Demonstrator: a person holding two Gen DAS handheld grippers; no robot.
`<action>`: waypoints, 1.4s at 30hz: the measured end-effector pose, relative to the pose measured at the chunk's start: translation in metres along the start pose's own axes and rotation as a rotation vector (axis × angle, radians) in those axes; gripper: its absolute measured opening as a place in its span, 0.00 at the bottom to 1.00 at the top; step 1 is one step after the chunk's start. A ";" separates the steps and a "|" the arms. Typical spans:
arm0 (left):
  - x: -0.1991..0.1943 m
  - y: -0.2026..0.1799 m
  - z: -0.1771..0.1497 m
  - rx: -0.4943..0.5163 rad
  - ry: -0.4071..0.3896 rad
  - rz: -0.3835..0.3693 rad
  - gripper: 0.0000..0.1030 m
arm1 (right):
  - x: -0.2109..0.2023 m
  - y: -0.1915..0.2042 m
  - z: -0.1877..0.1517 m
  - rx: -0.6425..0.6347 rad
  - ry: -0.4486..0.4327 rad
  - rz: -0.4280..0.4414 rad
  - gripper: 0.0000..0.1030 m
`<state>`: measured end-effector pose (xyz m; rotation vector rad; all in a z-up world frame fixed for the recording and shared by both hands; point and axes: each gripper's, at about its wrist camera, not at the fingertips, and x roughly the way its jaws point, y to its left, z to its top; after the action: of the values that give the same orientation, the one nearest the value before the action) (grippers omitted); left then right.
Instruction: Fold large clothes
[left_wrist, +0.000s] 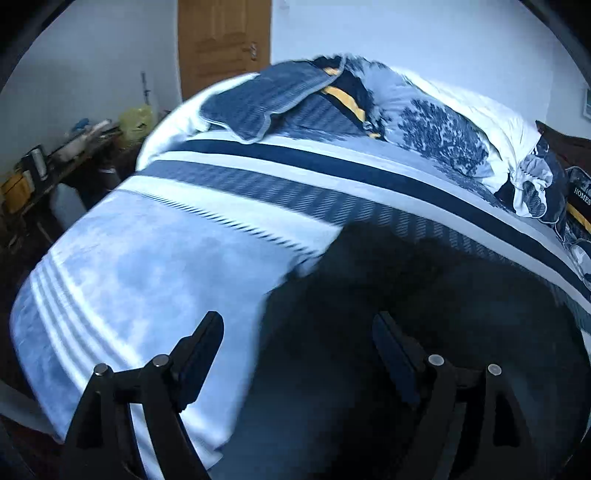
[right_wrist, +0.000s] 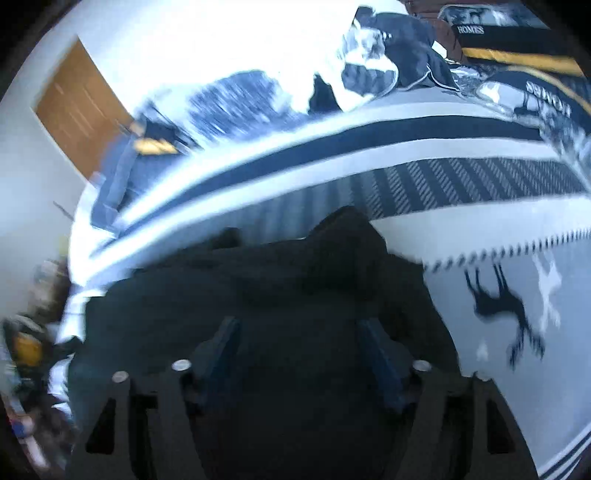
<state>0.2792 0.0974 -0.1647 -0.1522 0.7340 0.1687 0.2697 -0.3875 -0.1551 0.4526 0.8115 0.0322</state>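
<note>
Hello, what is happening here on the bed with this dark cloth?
A person holds a two-finger gripper in each hand over a dark, near-black garment lying on a bed with a blue-and-white striped cover. The left gripper hangs at the garment's edge, jaws open with nothing between them. The right gripper is above the garment's middle, jaws open too. The garment lies rumpled and no fold is visible. Both pictures are blurred.
</note>
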 end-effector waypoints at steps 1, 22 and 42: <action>-0.007 0.009 -0.010 -0.001 0.006 -0.001 0.81 | -0.015 -0.009 -0.014 0.010 -0.004 0.015 0.73; -0.013 0.052 -0.101 0.016 0.256 -0.039 0.55 | -0.052 -0.044 -0.137 0.049 0.143 -0.122 0.35; -0.010 0.034 -0.116 0.166 0.324 -0.062 0.65 | -0.056 -0.076 -0.149 0.232 0.156 -0.057 0.72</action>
<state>0.1894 0.1072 -0.2456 -0.0433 1.0606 0.0225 0.1150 -0.4105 -0.2363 0.6516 0.9867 -0.0809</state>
